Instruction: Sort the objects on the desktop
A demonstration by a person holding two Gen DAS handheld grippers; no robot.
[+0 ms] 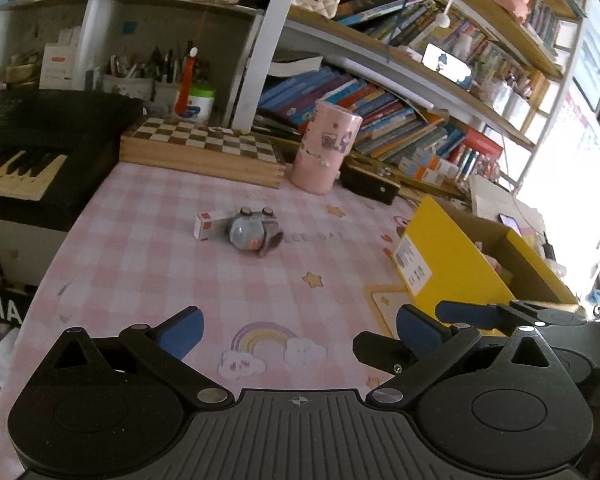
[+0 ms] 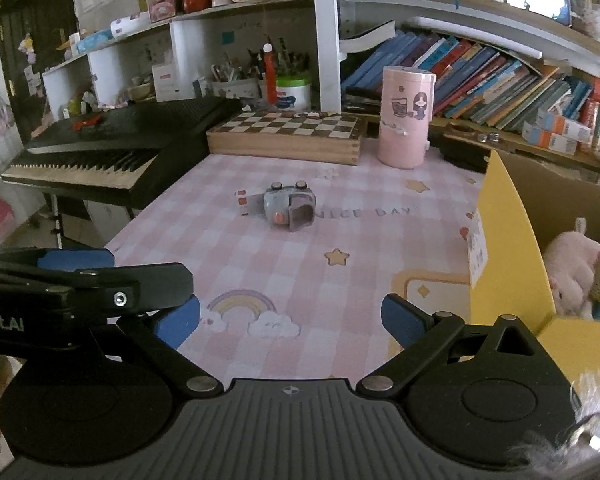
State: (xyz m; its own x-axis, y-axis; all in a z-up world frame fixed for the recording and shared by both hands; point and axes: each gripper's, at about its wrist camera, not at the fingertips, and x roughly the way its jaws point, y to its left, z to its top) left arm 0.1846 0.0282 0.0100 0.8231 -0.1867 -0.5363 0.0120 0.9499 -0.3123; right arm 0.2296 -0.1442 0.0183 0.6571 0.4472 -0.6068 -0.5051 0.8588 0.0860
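The left hand-held gripper (image 1: 298,330) is spread wide and empty, low over the table (image 1: 148,240). The right hand-held gripper (image 2: 290,316) is also wide and empty, just beside it. Ahead, in the middle of the table, lies a grey toy (image 2: 290,206), touching a small white box (image 1: 210,225). The yellow box (image 2: 508,248) stands at the right with a plush (image 2: 576,272) inside. I think a grasp on the toy may also drag the small box. The two grippers are close and may collide.
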